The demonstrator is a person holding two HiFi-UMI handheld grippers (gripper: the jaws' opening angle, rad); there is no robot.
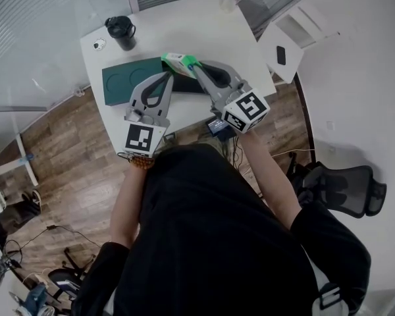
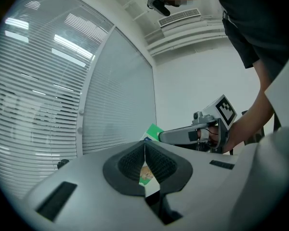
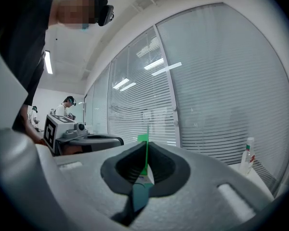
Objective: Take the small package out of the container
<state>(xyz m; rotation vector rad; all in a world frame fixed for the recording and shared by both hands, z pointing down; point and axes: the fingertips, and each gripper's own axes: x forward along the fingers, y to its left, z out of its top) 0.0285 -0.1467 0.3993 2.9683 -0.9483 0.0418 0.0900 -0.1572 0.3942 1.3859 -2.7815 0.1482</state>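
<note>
The left gripper (image 2: 144,150) and right gripper (image 3: 146,150) each have their fingers (image 2: 127,165) pinched shut on the green packet (image 1: 179,62), held just above the worktop (image 1: 184,25). These are probably the container's edges, so ease them apart evenly without tearing.

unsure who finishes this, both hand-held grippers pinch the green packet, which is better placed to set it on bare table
Right, likely: the right hand-held gripper is shut on the packet with bare table beside it; the left hand-held gripper hangs over the dark green tray.
</note>
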